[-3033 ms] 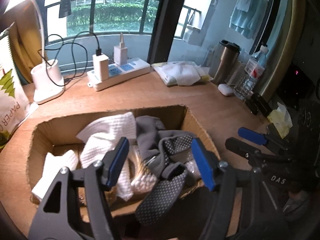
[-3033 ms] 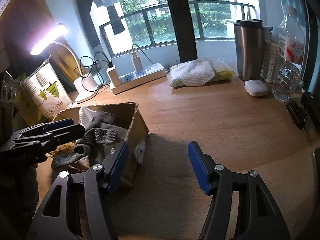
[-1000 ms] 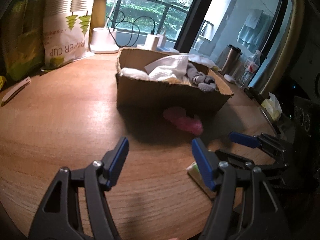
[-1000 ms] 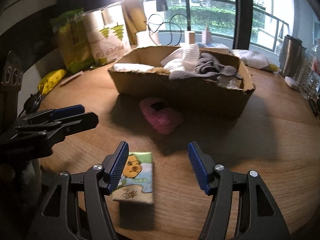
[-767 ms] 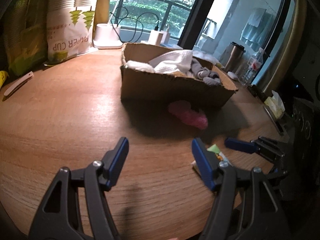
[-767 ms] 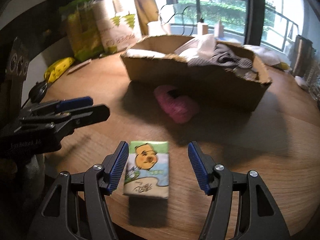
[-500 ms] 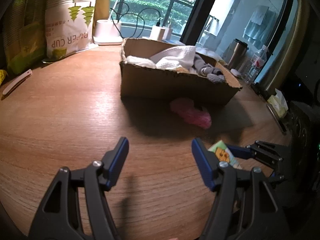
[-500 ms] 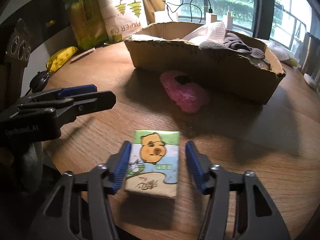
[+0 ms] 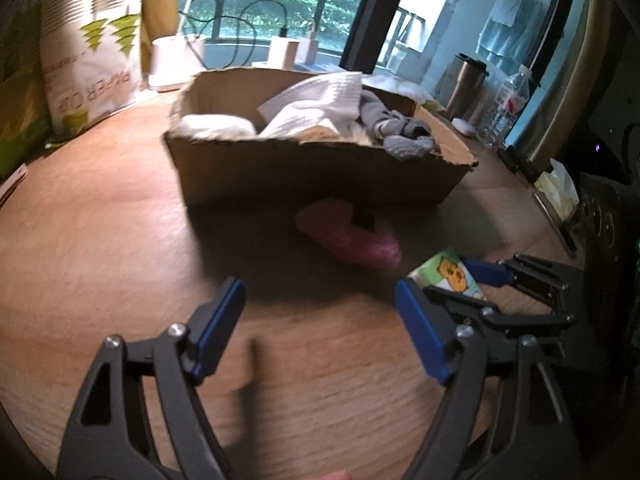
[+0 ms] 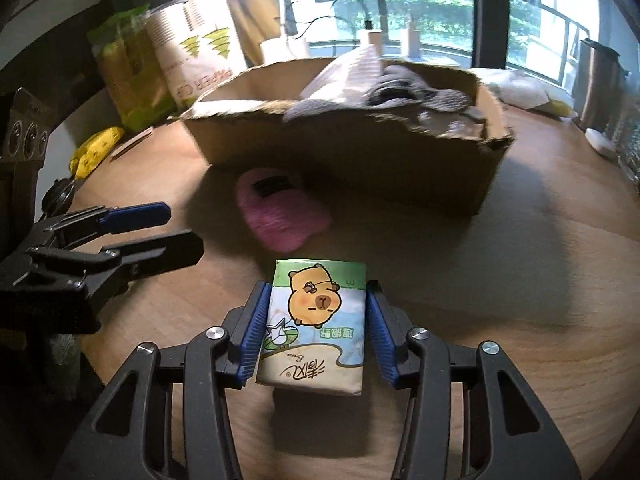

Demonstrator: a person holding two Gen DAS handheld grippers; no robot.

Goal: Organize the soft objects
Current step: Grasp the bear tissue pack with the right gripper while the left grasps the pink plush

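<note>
My right claw (image 10: 316, 328) is clamped on the tissue pack (image 10: 314, 320), both blue pads pressed to its sides just above the wooden surface (image 10: 500, 320). My left claw (image 9: 320, 328) is opening over bare wood, nothing between its jaws. At twelve o'clock beyond the pack lies the pink slipper (image 10: 280, 216), and behind it the cardboard box (image 10: 360, 152) of cloths and socks.
</note>
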